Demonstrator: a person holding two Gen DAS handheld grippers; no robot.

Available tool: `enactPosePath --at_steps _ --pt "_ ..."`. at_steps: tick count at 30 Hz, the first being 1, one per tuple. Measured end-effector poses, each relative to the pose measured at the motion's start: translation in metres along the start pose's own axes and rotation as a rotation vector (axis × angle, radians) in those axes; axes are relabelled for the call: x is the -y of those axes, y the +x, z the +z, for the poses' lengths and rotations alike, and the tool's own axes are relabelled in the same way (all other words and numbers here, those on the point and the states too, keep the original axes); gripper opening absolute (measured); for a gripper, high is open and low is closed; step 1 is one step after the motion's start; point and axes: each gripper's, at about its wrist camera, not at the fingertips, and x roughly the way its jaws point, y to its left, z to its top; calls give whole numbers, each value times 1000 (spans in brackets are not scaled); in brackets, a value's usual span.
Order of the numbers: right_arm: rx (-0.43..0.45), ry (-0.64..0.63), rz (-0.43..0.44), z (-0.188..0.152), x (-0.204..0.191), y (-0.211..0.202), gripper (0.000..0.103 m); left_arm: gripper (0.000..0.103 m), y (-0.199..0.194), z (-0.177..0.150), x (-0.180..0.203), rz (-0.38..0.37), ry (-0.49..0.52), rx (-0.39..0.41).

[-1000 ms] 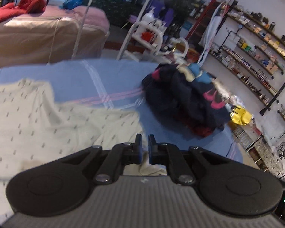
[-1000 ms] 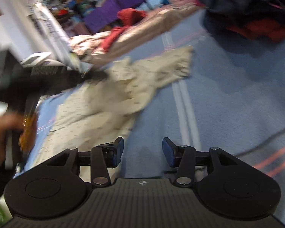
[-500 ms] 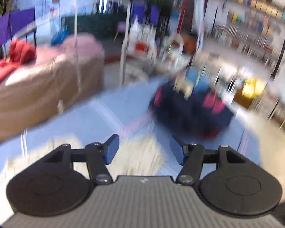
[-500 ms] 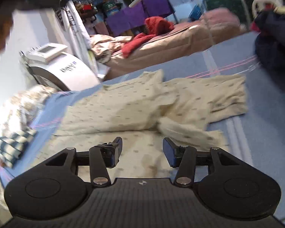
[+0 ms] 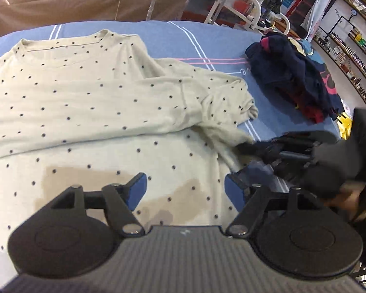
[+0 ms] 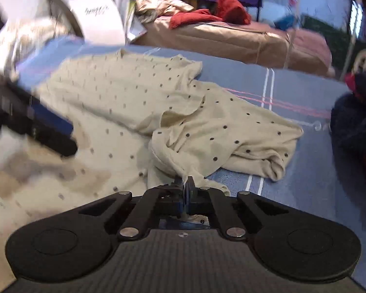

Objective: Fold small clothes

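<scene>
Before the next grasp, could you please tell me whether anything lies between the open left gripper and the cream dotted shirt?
Nothing visible does. The left gripper hangs open directly over the cream dotted shirt, its jaws having just been opening with nothing between them. The right gripper is off to its side, shut on the shirt's hem.

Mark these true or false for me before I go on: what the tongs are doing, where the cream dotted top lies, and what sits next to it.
1. The right tongs are shut on a fold of the cream dotted top. True; they have just closed on it.
2. The left tongs grip the top's collar. False: they are open above the lower part of the top, having just opened, with nothing between the pads.
3. The top lies on a blue striped cover. True.
4. A pile of dark clothes lies on the top. False: it lies beside the top, apart from it, on the cover.
5. The top is spotless. False: brownish patches show near the left tongs.
</scene>
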Motion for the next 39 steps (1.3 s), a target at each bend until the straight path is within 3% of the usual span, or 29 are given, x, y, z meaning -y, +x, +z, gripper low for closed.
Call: enactPosePath --at_steps 6,12,15,16,19,23,27,31,33,36,39 --pt "54 465 13 4 95 -92 3 77 25 -5 10 12 31 -29" --pt "86 734 22 11 157 -158 3 77 45 -9 35 -36 65 -60" --pt "102 911 97 8 176 -169 3 78 54 -20 56 -71 116 -98" --pt "107 954 139 8 177 -172 3 83 55 -24 61 -73 132 -103" --pt "94 1016 276 14 166 -179 3 89 52 -36 71 -61 186 -91" --pt "-37 1037 395 35 132 -158 3 89 38 -36 60 -95 146 -91" --pt "-138 994 548 86 78 -98 3 89 7 -31 30 -84 84 -36" --pt "-146 759 585 171 1 -32 3 91 -33 -43 -6 -40 24 11" --pt "-205 662 640 200 -49 9 3 91 -53 -55 -28 -1 -19 26" --pt "-324 586 692 211 -124 66 3 91 -80 -74 -60 57 -81 51" --pt "-430 506 692 196 -196 121 3 92 -100 -93 -92 90 -158 64"
